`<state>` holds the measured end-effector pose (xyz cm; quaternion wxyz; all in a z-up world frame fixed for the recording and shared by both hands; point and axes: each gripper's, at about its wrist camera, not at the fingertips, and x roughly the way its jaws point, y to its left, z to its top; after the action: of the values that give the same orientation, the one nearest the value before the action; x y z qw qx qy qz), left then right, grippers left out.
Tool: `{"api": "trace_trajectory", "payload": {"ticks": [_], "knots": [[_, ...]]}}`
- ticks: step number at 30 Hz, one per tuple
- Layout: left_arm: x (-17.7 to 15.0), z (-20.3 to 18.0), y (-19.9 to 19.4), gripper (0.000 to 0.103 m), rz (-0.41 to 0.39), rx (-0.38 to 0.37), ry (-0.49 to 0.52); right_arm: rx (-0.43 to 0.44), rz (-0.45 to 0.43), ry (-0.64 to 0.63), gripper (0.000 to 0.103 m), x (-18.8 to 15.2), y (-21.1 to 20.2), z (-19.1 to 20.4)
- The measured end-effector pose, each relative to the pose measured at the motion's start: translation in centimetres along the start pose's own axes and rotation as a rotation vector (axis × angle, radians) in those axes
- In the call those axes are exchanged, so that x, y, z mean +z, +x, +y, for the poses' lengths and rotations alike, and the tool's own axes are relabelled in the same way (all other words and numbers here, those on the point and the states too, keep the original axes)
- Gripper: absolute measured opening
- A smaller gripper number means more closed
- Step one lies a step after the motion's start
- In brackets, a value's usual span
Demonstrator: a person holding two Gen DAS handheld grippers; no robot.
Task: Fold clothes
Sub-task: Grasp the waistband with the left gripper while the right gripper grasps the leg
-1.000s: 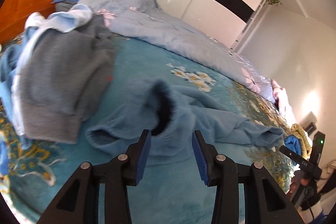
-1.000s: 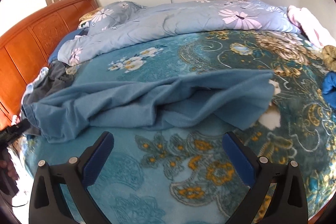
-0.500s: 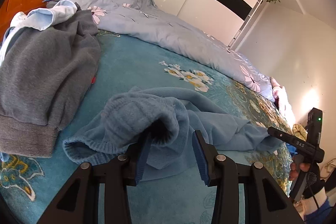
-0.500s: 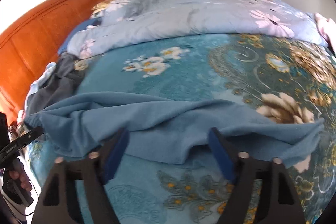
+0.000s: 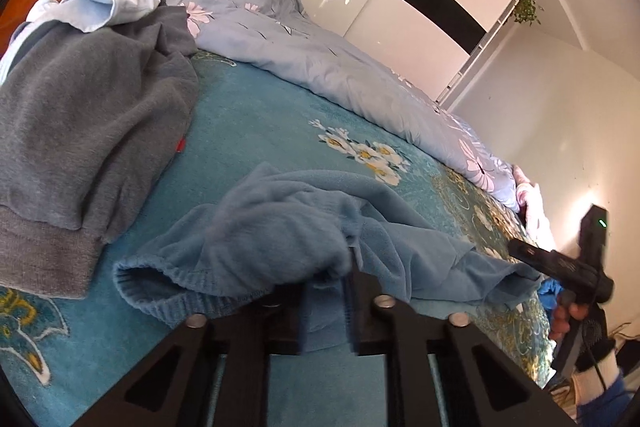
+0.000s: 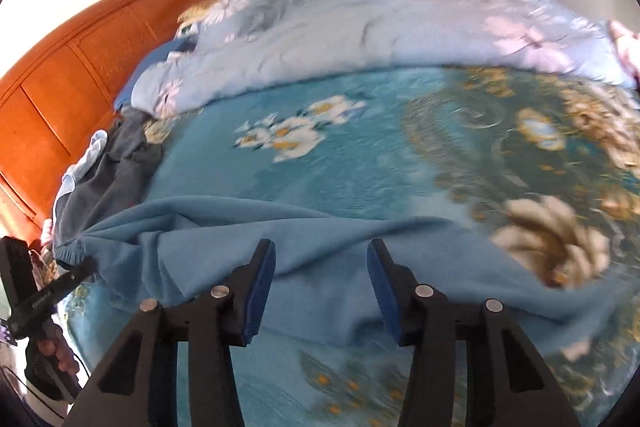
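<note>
A blue knit garment (image 5: 280,227) lies crumpled on the teal floral bedspread (image 5: 256,123). My left gripper (image 5: 326,291) is shut on the garment's cloth near its ribbed hem, which drapes over the fingers. In the right wrist view the same garment (image 6: 320,239) stretches across the bed. My right gripper (image 6: 320,279) is open, with its blue pads over the garment's near edge and cloth between the fingers. The right gripper also shows in the left wrist view (image 5: 568,267), at the garment's far end.
A grey sweater (image 5: 84,115) with a pale blue shirt (image 5: 108,7) on it lies at the left near the orange headboard (image 6: 80,67). A pale blue floral duvet (image 5: 328,67) runs along the far side. A pink cloth (image 5: 532,203) lies at the far corner.
My left gripper closed on the blue garment's cloth. My right gripper moved in over the garment's edge and its fingers narrowed from wide open.
</note>
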<state>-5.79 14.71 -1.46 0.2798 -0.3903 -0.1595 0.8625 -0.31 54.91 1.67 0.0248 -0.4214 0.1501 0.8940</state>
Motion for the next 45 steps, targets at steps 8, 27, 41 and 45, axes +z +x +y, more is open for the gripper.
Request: {"api": "trace_trajectory", "payload": {"ticks": [8,27,41,45], "knots": [[0.3,0.9,-1.5,0.013,-0.021,0.026,0.008,-0.067,0.143,0.136,0.045,1.1,5.4,-1.8],[5.3,-1.6,-0.4,0.007,0.009,-0.03,0.057,0.101,-0.001,0.322,0.002,5.1,0.9,-4.2],[13.4,-10.7,-5.3,0.006,-0.121,-0.307,0.205,-0.001,-0.432,0.167,0.002,8.4,-21.1,-6.1],[7.3,-7.8,-4.9,0.006,0.001,-0.233,0.198,-0.017,-0.311,0.212,0.002,0.0,-20.0,-7.4]]}}
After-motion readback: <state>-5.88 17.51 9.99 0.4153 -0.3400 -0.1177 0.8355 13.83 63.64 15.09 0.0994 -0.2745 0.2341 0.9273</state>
